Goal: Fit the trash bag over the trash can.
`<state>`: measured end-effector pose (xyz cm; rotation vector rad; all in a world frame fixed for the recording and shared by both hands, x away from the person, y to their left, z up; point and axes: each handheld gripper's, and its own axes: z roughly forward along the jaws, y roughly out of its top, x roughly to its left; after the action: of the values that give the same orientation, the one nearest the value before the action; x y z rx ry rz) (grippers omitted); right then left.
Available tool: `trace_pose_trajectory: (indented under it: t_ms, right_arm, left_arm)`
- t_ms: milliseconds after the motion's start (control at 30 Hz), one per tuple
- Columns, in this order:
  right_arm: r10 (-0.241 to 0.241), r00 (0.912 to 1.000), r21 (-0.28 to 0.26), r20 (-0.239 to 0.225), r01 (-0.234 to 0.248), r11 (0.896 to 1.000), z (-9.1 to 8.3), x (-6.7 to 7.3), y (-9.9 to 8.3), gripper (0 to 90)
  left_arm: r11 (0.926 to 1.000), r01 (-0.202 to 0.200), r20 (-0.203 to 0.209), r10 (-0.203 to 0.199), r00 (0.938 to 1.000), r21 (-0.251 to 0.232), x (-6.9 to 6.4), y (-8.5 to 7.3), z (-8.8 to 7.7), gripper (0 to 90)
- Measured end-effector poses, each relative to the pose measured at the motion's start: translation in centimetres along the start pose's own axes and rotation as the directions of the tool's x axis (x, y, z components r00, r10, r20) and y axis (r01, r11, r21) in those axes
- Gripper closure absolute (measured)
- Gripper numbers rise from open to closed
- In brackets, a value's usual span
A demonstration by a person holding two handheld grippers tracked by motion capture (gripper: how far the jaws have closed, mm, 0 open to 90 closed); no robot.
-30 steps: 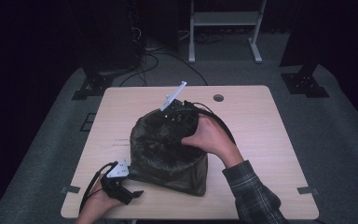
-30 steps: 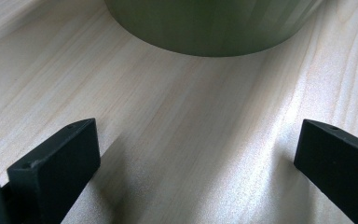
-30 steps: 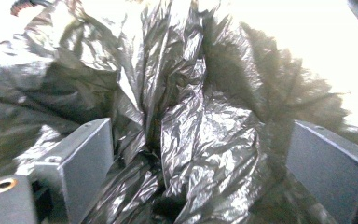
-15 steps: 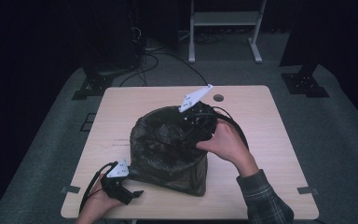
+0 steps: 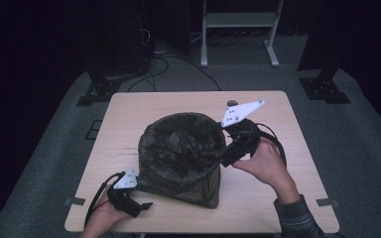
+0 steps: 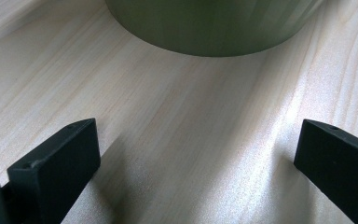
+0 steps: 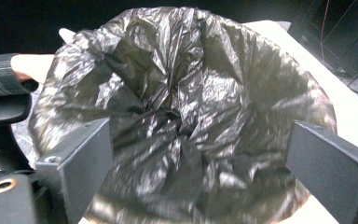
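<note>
A bin (image 5: 181, 158) lined with a black plastic bag (image 7: 182, 116) stands mid-table, the bag spread wide over its rim. My right gripper (image 5: 224, 157) is at the bin's right rim with its jaws wide apart, looking down into the bag (image 5: 178, 144); nothing sits between them in the right gripper view (image 7: 200, 158). My left gripper (image 5: 144, 201) rests on the wooden table (image 5: 129, 119) at the front left, open, pointing at the bin's olive base (image 6: 214, 23). Bare wood lies between the left gripper's (image 6: 198, 149) jaws.
A small dark round object (image 5: 232, 103) lies near the table's far edge. The right gripper's cable (image 5: 278, 144) loops on the table to the right of the bin. A metal stand (image 5: 238, 29) and black equipment stand on the floor beyond the table.
My right gripper has moved from on top of the bag to the bin's right rim. The bag has gone from bunched over the top to open. The left gripper has stayed put.
</note>
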<state>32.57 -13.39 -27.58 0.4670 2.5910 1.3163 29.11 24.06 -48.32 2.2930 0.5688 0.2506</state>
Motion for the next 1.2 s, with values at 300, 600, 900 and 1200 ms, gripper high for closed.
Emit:
trace_pose_trajectory:
  t_ms: [300, 600, 900, 1200]
  right_arm:
    - [0.041, 0.9991, -0.049, -0.004, -0.041, 0.998, -1.6, 0.1, -3.1, 6.5]
    - [0.060, 0.9982, -0.053, -0.008, -0.060, 0.997, -1.1, 0.4, -5.6, 6.4]
    - [0.084, 0.9962, -0.061, -0.025, -0.085, 0.995, -0.3, 0.7, -8.3, 6.5]
    - [0.118, 0.9924, -0.052, -0.034, -0.120, 0.991, 1.3, 0.8, -11.4, 6.5]
  left_arm:
    - [1.0000, 0.000, 0.001, 0.000, 1.0000, 0.001, 0.0, 0.0, 0.0, 0.0]
    - [1.0000, 0.000, 0.000, 0.000, 1.0000, 0.001, 0.0, 0.0, 0.0, 0.0]
    - [1.0000, 0.000, 0.000, 0.000, 1.0000, 0.001, 0.0, 0.0, 0.0, 0.0]
    - [1.0000, 0.000, 0.001, 0.000, 1.0000, 0.001, 0.0, 0.0, 0.0, 0.0]
